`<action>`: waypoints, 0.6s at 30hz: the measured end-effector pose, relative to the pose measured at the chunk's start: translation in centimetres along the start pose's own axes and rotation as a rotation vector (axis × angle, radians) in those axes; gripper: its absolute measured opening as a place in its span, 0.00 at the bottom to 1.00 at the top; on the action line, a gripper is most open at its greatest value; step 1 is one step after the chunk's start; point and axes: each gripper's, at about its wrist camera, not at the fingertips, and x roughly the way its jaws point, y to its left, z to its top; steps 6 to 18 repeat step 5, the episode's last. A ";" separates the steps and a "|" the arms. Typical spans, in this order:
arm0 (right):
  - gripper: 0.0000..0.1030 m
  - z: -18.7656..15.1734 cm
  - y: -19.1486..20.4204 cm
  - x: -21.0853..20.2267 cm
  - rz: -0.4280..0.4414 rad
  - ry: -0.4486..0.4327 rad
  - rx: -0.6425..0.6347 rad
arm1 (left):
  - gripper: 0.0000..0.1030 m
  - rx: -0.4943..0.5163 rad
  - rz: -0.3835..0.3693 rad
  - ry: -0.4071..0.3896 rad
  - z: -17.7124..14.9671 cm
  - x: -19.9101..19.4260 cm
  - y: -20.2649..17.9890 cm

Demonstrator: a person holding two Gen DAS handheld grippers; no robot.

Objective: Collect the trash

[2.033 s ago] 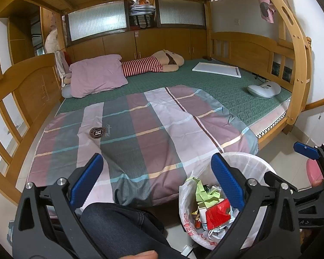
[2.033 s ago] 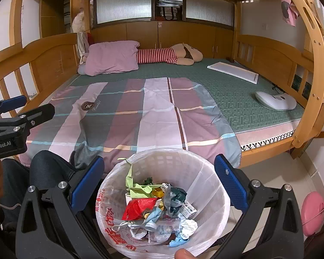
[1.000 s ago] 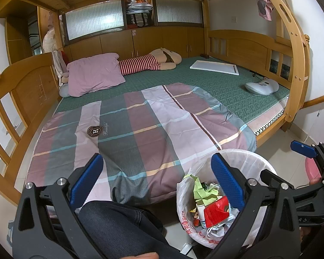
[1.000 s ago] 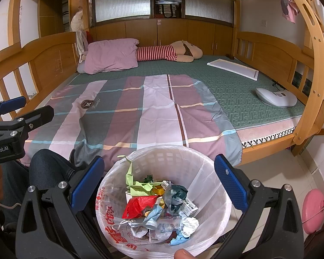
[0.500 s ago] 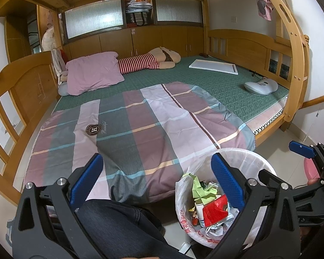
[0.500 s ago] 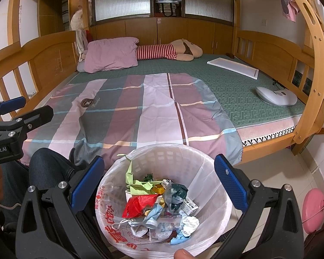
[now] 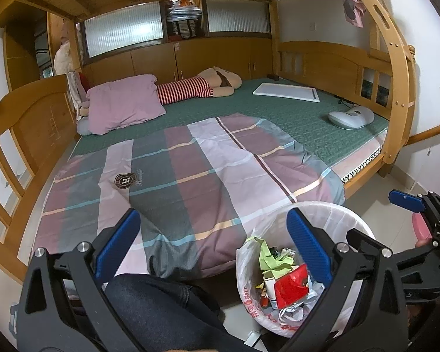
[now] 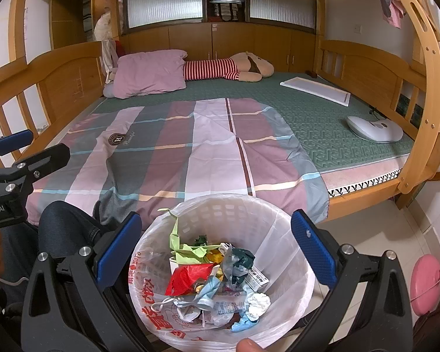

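A white bin (image 8: 220,214) lined with a clear plastic bag stands on the floor at the foot of the bed. Several bits of trash (image 8: 217,275) lie in it: red wrapper, green paper, crumpled tissue. My right gripper (image 8: 217,249) hangs open right above the bin, nothing between its blue pads. In the left wrist view the bin (image 7: 322,214) sits at lower right, and my left gripper (image 7: 212,240) is open and empty over the bed's edge and a person's knee (image 7: 149,302). The right gripper's blue tip (image 7: 406,201) shows at far right.
A wooden bunk bed (image 8: 64,70) fills the view, with a plaid blanket (image 8: 176,152), pink pillow (image 8: 149,73), striped plush toy (image 8: 228,69), white board (image 8: 316,91) and a white device (image 8: 375,129). A pink object (image 8: 425,281) stands on the tiled floor at right.
Both views have drifted only slightly; the bed sits a little lower in frame. Both grippers stay open and the bin's contents look the same.
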 end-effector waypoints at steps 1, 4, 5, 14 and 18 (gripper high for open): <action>0.96 0.0 0.0 0.0 -0.001 0.001 0.000 | 0.97 0.001 0.002 0.003 0.0 0.1 0.0; 0.96 -0.2 0.0 0.1 0.000 0.004 0.002 | 0.96 0.005 0.016 0.007 0.2 0.2 0.6; 0.96 -0.2 0.0 0.3 0.001 0.007 0.006 | 0.96 0.004 0.026 0.006 0.4 0.3 1.1; 0.96 -0.2 0.0 0.3 0.001 0.007 0.006 | 0.96 0.004 0.026 0.006 0.4 0.3 1.1; 0.96 -0.2 0.0 0.3 0.001 0.007 0.006 | 0.96 0.004 0.026 0.006 0.4 0.3 1.1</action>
